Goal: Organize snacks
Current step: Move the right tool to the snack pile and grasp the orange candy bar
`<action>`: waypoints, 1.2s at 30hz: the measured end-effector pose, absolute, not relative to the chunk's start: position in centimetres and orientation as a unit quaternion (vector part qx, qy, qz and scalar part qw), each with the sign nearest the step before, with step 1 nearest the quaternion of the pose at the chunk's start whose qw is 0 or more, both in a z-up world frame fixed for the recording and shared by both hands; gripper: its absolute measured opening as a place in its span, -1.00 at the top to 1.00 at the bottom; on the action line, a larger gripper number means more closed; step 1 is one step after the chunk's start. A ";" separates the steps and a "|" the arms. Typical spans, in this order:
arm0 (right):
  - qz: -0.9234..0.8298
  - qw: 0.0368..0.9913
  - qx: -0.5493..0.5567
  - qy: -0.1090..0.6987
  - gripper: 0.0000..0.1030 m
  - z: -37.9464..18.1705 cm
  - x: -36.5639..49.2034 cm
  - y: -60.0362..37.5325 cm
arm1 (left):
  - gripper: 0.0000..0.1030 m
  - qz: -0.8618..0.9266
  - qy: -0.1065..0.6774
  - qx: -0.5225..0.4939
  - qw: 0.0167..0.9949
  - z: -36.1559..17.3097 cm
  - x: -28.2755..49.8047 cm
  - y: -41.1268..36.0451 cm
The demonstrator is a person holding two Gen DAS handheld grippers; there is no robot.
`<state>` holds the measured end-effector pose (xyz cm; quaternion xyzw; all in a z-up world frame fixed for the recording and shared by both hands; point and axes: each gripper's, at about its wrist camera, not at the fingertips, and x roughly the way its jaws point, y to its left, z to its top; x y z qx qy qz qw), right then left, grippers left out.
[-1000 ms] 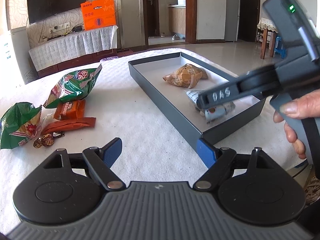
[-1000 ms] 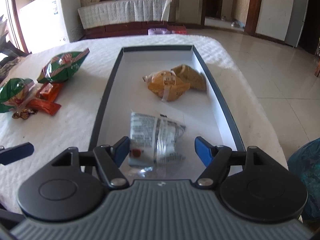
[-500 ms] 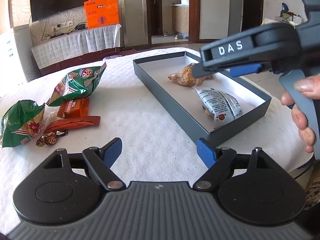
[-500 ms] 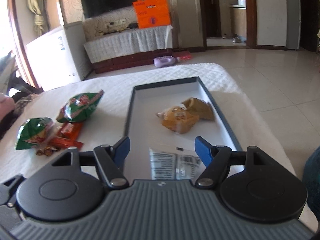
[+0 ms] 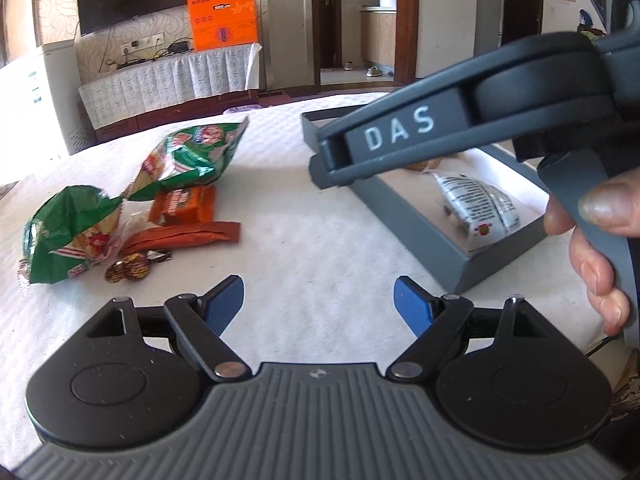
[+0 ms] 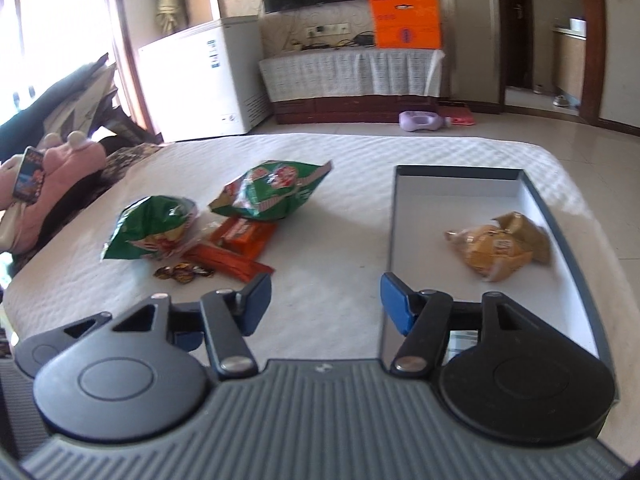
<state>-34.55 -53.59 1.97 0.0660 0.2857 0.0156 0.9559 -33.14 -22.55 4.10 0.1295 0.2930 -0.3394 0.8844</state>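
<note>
On the white-covered desk (image 6: 340,200), left to right: green snack bags (image 6: 152,228), orange packs (image 6: 244,236) and candies (image 6: 182,272); left claw (image 5: 319,304) wide and empty; right claw (image 6: 326,300) empty, jaws just narrowing; grey box (image 6: 560,216) holding a tan packet (image 6: 496,248).

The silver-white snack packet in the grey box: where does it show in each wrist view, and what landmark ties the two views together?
Left wrist: the silver-white packet lies right of centre, in the near end of the grey box.
Right wrist: only a sliver of the packet shows low right, behind the gripper's own linkage, at the box's near end.
Shared landmark: the orange carton beside the TV.
</note>
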 end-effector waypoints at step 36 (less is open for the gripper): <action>0.178 0.902 -0.092 0.383 0.47 -1.9 -22.1 -43.0 | -0.72 -0.317 0.330 0.070 0.886 5.2 -28.8 -14.4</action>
